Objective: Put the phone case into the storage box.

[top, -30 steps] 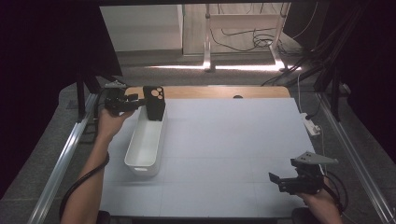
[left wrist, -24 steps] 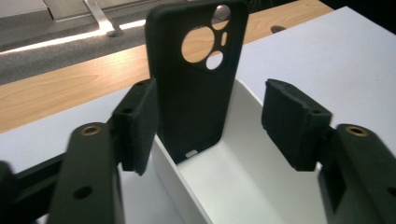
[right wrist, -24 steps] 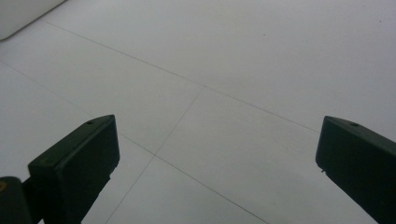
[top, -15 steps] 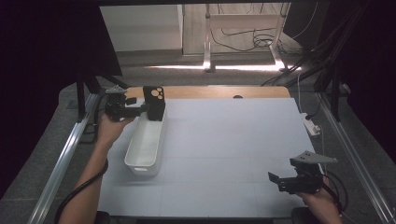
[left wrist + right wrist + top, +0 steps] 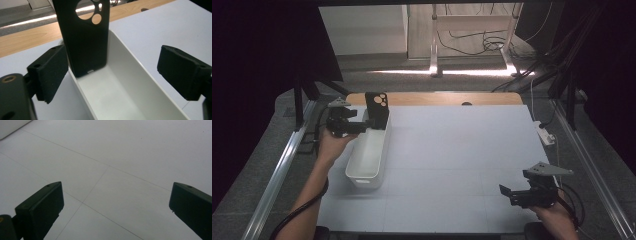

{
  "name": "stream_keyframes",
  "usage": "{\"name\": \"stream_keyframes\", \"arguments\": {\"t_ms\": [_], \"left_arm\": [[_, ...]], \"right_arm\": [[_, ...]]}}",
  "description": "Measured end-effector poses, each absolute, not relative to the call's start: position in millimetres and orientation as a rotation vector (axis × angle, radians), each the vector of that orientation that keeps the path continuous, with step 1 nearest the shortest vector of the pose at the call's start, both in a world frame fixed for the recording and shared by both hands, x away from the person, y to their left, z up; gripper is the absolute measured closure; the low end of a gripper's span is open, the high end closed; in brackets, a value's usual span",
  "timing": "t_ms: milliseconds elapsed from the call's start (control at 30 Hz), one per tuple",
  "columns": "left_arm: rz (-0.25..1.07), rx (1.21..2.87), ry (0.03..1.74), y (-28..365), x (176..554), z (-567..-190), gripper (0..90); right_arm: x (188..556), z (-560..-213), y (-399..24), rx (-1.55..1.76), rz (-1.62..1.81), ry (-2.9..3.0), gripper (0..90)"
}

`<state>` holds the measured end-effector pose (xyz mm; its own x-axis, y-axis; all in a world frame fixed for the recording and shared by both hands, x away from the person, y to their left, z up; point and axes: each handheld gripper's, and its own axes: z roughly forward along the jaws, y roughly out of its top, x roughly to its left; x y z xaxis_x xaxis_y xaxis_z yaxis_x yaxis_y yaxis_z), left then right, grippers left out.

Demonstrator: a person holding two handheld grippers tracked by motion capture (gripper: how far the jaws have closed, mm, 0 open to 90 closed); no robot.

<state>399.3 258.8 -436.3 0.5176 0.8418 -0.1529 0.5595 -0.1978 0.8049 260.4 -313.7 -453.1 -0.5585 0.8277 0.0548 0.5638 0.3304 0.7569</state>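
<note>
White table [image 5: 452,165]: phone case [image 5: 376,109] upright in bin [image 5: 367,155]; left gripper [image 5: 357,125] jaws just opened, clear of it; right gripper [image 5: 512,192] wide, empty.

L gripper [image 5: 362,126] held at far left, forearm reaching up from the bottom edge, fingers [image 5: 48,72] level, pointing right; jaws just been opening, now wide, nothing pressed between. R gripper [image 5: 508,194] low at near right, hand [image 5: 552,212] behind it, fingers [image 5: 41,208] spread wide, pointing left.
</note>
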Motion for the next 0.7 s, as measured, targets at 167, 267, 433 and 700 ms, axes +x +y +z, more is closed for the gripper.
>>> {"name": "stream_keyframes", "arguments": {"t_ms": [167,267,433,700], "left_arm": [[0.397,1.886,1.137,254.7,394.3,-436.6,6.5],[0.386,1.881,1.132,252.0,390.2,-435.9,5.3],[0.374,1.893,1.123,248.4,382.4,-436.4,3.3],[0.362,1.884,1.115,250.3,369.5,-436.0,1.3]], "right_arm": [[260.0,-453.2,-313.4,1.233,1.077,2.258,0.0],[259.5,-453.0,-313.6,1.229,1.081,2.254,0.0],[259.4,-453.0,-312.7,1.219,1.077,2.258,0.0],[259.5,-452.9,-311.5,1.212,1.074,2.266,0.0]]}}
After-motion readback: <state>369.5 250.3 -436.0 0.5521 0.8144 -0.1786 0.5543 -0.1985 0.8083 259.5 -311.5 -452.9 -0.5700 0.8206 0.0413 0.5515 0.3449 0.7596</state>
